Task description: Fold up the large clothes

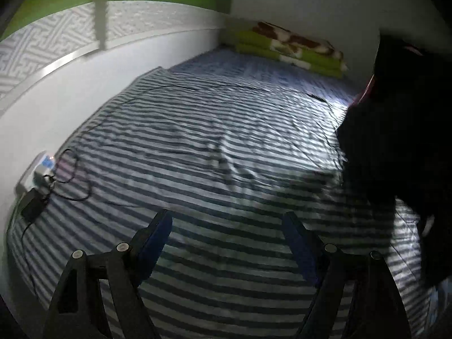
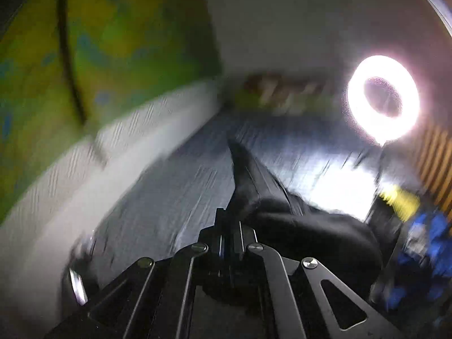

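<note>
A black garment point(image 1: 401, 130) hangs in the air at the right edge of the left wrist view, over the striped bed sheet point(image 1: 214, 141). My left gripper point(image 1: 227, 231) is open above the sheet, with nothing between its blue-padded fingers. In the blurred right wrist view my right gripper point(image 2: 230, 220) is shut on the black garment point(image 2: 282, 206), which bunches around the fingers and sticks up in a point beyond them.
A folded green and brown blanket point(image 1: 293, 48) lies at the far end of the bed. A white power strip point(image 1: 39, 169) with a black adapter and cables sits by the left wall. A bright ring light point(image 2: 382, 99) stands to the right, with blue and yellow items below it.
</note>
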`<state>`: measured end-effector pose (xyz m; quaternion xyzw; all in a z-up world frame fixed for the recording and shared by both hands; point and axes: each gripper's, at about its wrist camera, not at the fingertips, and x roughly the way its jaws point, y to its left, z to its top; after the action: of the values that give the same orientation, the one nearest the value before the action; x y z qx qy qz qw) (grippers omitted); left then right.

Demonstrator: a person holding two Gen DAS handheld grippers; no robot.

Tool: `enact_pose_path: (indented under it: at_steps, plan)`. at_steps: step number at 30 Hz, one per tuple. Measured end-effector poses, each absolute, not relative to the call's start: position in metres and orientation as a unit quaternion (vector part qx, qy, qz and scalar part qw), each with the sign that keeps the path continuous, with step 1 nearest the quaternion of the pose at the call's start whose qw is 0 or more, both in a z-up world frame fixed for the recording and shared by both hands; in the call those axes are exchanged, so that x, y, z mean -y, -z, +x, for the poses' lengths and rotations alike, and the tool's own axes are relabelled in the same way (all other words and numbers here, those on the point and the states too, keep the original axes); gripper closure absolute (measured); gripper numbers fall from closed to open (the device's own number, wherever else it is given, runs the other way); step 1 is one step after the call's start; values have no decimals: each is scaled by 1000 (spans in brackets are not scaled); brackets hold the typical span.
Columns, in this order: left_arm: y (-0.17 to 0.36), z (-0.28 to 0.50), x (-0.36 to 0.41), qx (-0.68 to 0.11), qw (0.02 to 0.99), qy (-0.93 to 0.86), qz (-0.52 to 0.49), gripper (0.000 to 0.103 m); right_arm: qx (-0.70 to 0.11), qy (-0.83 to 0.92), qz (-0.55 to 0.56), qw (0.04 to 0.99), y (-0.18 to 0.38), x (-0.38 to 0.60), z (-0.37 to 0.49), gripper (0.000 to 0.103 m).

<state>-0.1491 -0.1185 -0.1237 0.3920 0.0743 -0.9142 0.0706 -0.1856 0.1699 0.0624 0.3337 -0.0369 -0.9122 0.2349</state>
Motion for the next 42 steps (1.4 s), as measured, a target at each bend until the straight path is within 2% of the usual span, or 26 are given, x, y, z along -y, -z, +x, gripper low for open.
enact_pose_path:
  at_steps: [3,5,7,8,9,10,11,15,17,18,21,25,29,34,39,40,41,42]
  plan:
    - [122,-143,131,-75,80,915,389,20,50,851,455,258,50,-149,-156,99]
    - [124,-139,134,-73,80,912,395,20,16,813,521,261,118,-136,-132,96]
    - [127,-136,133,-69,75,909,404,20,-20,798,548,250,156,-133,-109,93]
    - [129,-136,132,-66,71,908,408,19,-26,795,551,252,162,-135,-102,88]
    - [132,-135,131,-62,65,906,413,19,-24,794,552,254,162,-139,-97,84]
    - [134,-135,129,-61,64,905,416,18,-18,794,551,257,157,-145,-92,73]
    - [136,-135,126,-60,64,904,419,17,-14,795,548,261,151,-150,-86,67]
    - [144,-138,115,-61,55,898,432,16,-9,816,513,267,104,-179,-80,63]
    - [149,-141,110,-64,47,896,437,16,-15,838,485,251,76,-189,-91,46]
    - [152,-143,108,-65,43,894,442,16,-17,850,470,239,67,-195,-100,41]
    - [160,-147,99,-64,20,888,456,16,-5,871,444,209,55,-213,-148,36]
    - [163,-161,90,-65,9,885,461,16,-18,864,467,186,73,-206,-228,36]
    - [170,-185,88,-75,0,874,480,16,-26,837,506,205,111,-177,-291,36]
    - [175,-202,86,-60,-6,867,495,16,-82,807,536,235,158,-145,-323,36]
    - [174,-206,93,-54,1,865,500,16,-72,786,557,258,177,-143,-323,36]
    - [173,-206,95,-56,3,864,501,16,-72,784,557,265,177,-144,-319,44]
    - [171,-205,97,-56,5,864,501,16,-72,782,557,271,177,-143,-316,72]
    - [169,-203,98,-54,10,864,500,16,-74,778,560,275,178,-144,-312,87]
